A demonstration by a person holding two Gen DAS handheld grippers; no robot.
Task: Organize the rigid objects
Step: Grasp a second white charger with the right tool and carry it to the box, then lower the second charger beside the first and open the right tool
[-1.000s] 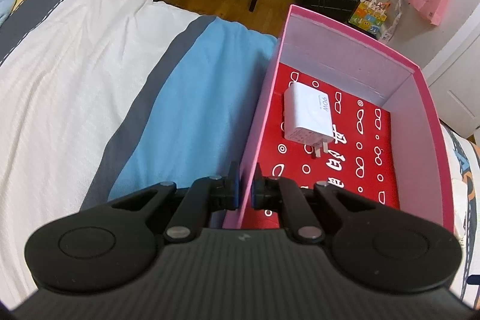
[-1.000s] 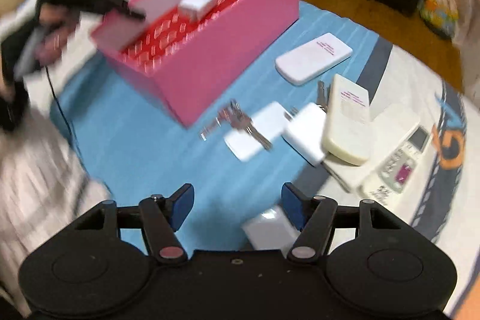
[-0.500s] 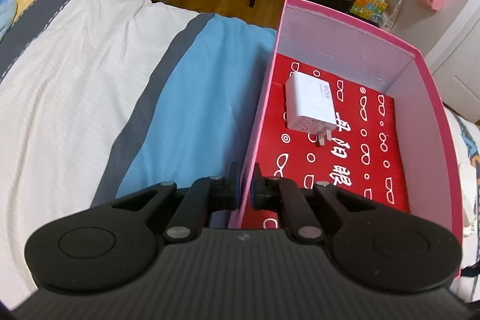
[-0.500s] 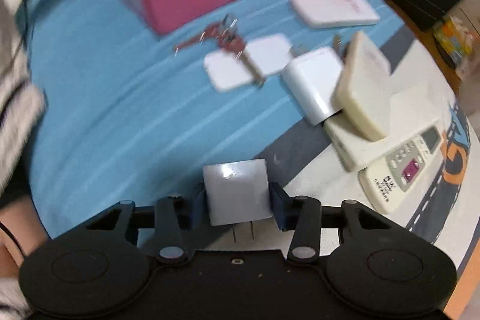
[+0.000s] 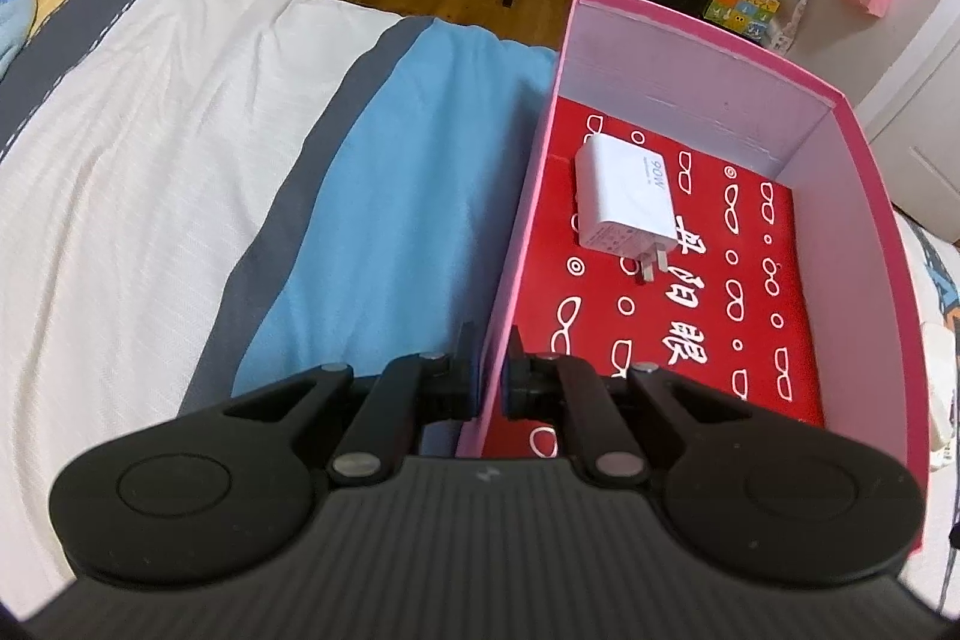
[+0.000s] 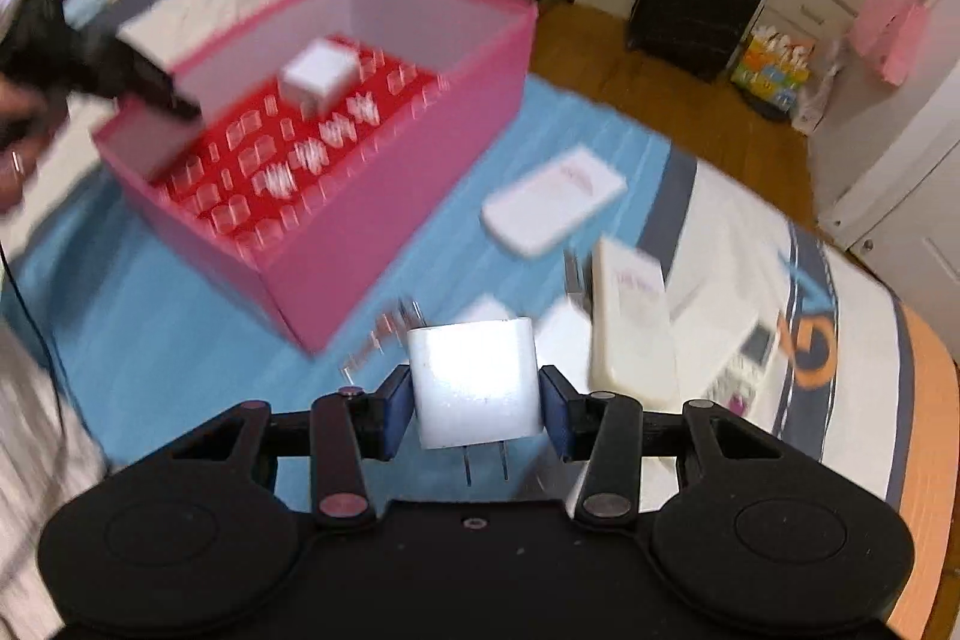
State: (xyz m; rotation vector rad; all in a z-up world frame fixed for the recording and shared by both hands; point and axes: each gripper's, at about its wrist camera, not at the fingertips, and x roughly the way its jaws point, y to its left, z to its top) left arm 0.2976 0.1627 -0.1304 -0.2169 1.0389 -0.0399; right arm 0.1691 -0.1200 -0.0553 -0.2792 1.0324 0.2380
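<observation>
The left claw [image 5: 493, 370] is pinched tight on the near side wall of the pink box [image 5: 876, 244], one finger outside the wall and the other inside over the red printed floor. The box rests on the blue stripe of the bed [image 5: 180, 148]. Inside it, toward the far left corner, a white charger [image 5: 624, 202] lies flat with its prongs pointing toward the camera.

In the right wrist view, which is blurred, the right claw [image 6: 477, 403] grips a white plug adapter [image 6: 474, 388] between its blue pads [image 6: 396, 409]; the adapter's two metal prongs hang down toward the claw body. The adapter is held above the bedspread, apart from the other things below it. The pink box [image 6: 384, 214] sits beyond and to the left, with the left claw [image 6: 174, 100] clamped at its corner.

To the right of the box on the bed lie a flat white device [image 6: 552, 208], a cream remote [image 6: 630, 316] resting partly on other white things, and a remote with buttons [image 6: 744, 370]. A smeared bunch of keys [image 6: 384, 328] lies just beyond the held adapter.
</observation>
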